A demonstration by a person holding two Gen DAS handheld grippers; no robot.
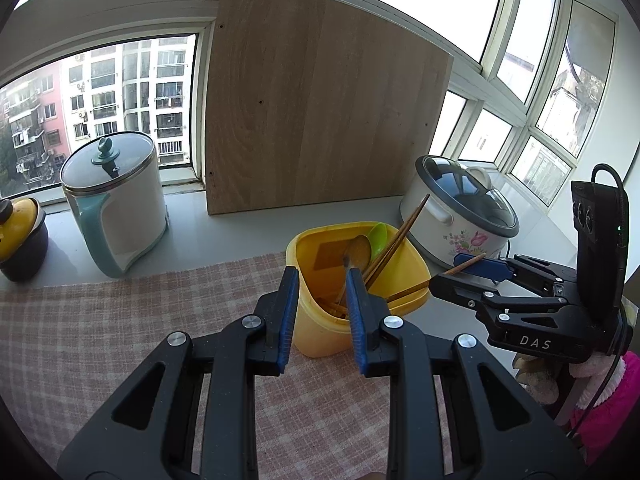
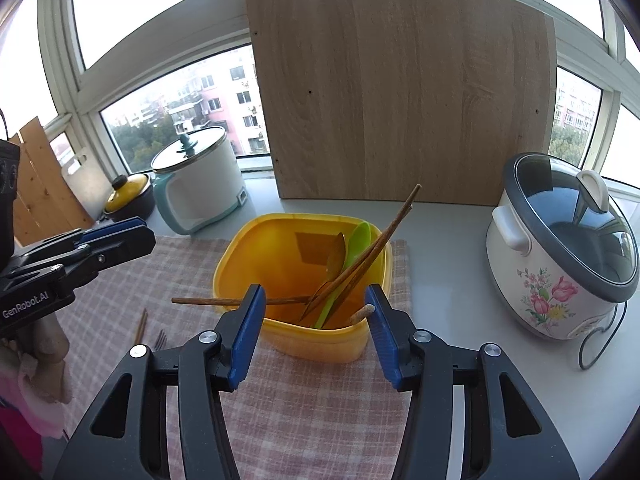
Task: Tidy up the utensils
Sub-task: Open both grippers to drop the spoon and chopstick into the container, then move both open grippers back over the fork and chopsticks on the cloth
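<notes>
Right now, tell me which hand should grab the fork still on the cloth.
Left, probably. The fork lies on the cloth at the left gripper's side of the yellow bin, beside a pair of chopsticks. The right gripper stands open over the bin's near rim, farther off.

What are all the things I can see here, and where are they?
Yellow tub: one, on the checked cloth.
Green spoon: one, in the tub.
Wooden spoon: one, brown, in the tub.
Chopsticks: several, brown, leaning in the tub.
Checked cloth: one, pink and white, on the counter.
Kettle: one, white and teal, far left.
Rice cooker: one, flowered white, right.
Wooden board: one, against the window.
Left gripper: black and blue, open.
Right gripper: black and blue, open.
</notes>
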